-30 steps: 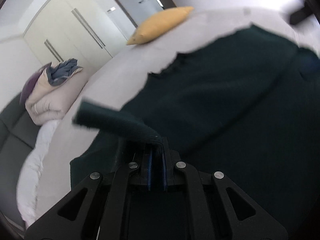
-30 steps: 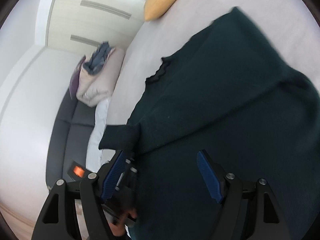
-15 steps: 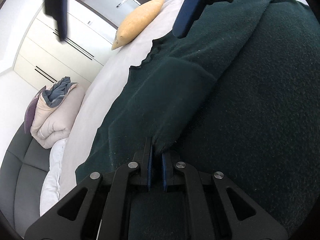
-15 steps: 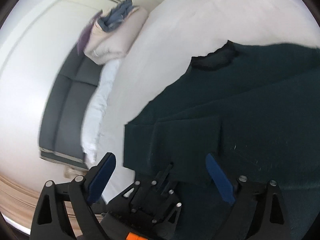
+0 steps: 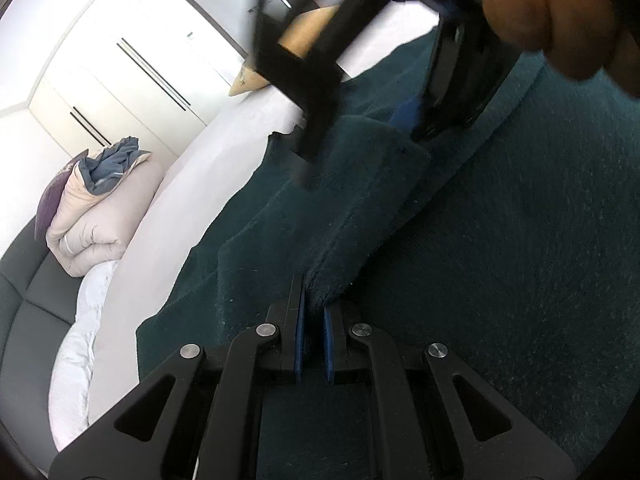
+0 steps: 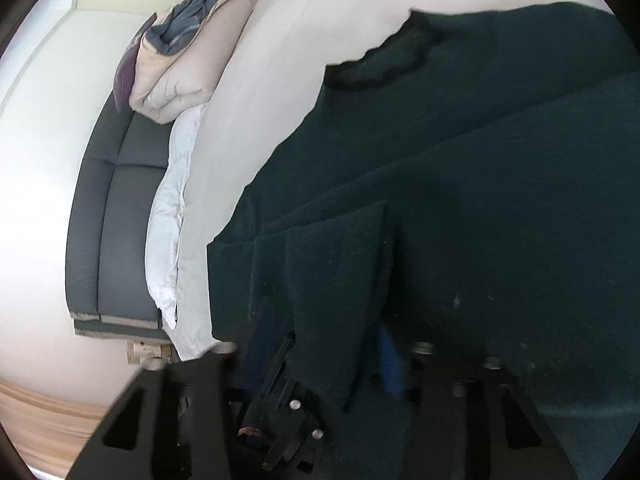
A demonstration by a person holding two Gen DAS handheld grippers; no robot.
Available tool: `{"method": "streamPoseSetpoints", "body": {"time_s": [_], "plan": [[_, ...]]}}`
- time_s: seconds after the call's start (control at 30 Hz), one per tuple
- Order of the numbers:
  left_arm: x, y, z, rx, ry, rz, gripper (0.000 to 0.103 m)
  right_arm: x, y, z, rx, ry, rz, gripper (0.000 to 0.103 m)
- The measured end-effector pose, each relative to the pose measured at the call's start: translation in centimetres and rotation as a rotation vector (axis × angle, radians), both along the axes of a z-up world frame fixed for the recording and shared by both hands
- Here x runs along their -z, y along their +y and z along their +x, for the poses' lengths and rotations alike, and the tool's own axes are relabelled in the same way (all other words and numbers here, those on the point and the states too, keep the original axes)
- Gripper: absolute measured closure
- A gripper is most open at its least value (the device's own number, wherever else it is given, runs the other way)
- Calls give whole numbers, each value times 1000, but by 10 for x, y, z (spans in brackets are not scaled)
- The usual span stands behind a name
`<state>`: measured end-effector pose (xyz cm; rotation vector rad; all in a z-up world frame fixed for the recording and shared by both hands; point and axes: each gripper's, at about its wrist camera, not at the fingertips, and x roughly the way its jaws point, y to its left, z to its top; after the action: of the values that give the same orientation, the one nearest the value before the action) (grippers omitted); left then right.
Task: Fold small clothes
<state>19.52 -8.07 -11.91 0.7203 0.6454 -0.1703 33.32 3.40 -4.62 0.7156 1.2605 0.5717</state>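
Left hand-held gripper (image 5: 311, 300): blue pads nearly together, clamped on the cuff end of the sleeve (image 5: 352, 200) of the dark green sweater (image 5: 520, 260). Sleeve laid diagonally across the sweater body, flat on it; 1.0 s ago lifted clear in the air, 0.5 s ago lowered onto the body. Sweater spread on the pale bed (image 5: 192, 184), scalloped neckline (image 6: 384, 56) toward the far side.

Right hand-held gripper (image 5: 356, 128): 2 fingers apart, straddling the far part of the folded sleeve, 1 tip on each side, blue pad (image 5: 406, 114) just at the fabric edge; 0.5 s ago higher above the cloth, now down at it and blurred by motion. Nothing gripped between them, as far as visible. Holder's fingertips (image 5: 548, 20) at upper right.

Judgement: sleeve fold-in essentially placed; right tool probably pressing or pinning the fold so that the left can release. Remaining: opposite sleeve and body folds.

Background: folded duvet (image 5: 92, 216) with blue cloth on a grey sofa (image 6: 116, 216), yellow pillow (image 5: 304, 36), wardrobe (image 5: 120, 80).
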Motion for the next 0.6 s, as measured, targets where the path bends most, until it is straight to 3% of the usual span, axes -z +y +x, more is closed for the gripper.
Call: {"method": "streamPoseSetpoints", "body": {"time_s": [0.03, 0.07, 0.23, 0.33, 0.43, 0.6], "plan": [[-2, 3, 1, -1, 0, -10, 96, 0, 3, 0, -18, -6, -17, 89], [-5, 7, 2, -4, -2, -25, 96, -2, 6, 0, -34, -19, -43, 92], [-34, 27, -2, -14, -13, -145, 95, -21, 2, -7, -39, -111, -96, 94], [-61, 49, -9, -5, 3, -285, 95, -35, -19, -6, 4, -148, -130, 94], [-87, 91, -10, -32, 5, -450, 95, -43, -45, -8, 37, -157, -157, 94], [-118, 215, 40, -243, 51, -693, 95, -44, -70, -8, 66, -149, -196, 94]]}}
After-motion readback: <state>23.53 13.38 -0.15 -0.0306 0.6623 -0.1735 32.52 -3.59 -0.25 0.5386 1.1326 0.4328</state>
